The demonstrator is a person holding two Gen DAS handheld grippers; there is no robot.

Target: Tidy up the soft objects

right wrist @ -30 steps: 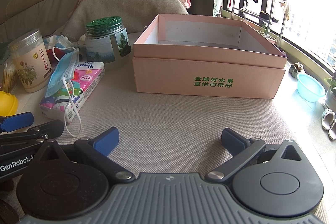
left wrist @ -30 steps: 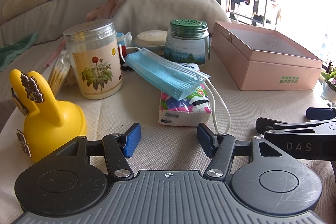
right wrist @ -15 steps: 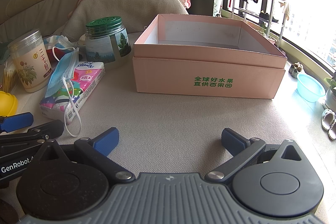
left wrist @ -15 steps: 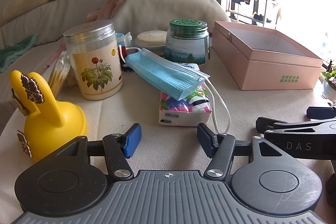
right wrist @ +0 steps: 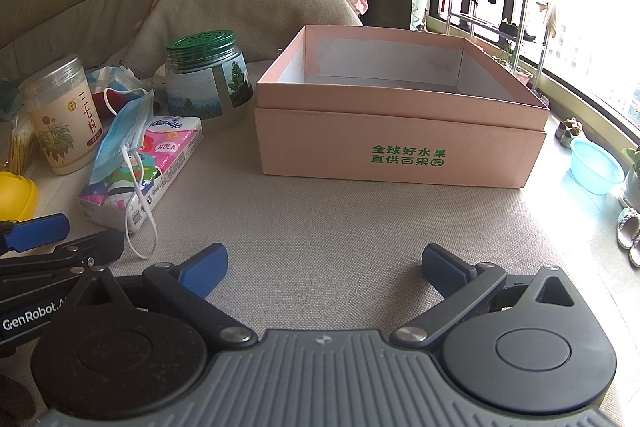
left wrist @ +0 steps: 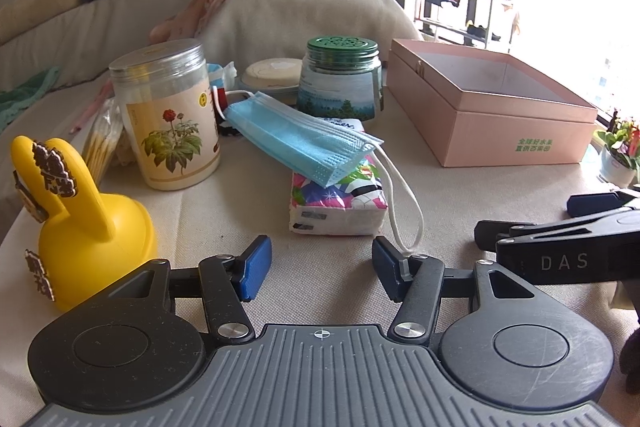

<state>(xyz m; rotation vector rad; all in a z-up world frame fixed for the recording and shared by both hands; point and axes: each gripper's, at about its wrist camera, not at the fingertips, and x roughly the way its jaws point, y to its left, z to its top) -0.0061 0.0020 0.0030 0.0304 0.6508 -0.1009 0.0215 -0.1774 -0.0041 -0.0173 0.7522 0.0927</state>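
Nothing moved: face mask [left wrist: 304,135] just ahead of spread left claw [left wrist: 320,267]

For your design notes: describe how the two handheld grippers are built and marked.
Both the left gripper and the right gripper have black linkage arms with silver rivets, blue ribbed fingertip pads, round black discs and a grey ridged body. White side lettering reads "DAS" and "GenRobot".

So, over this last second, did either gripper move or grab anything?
No visible change. The left gripper and right gripper are both open and empty, low over the table. The face mask still lies on the tissue pack, and the pink box holds nothing visible.
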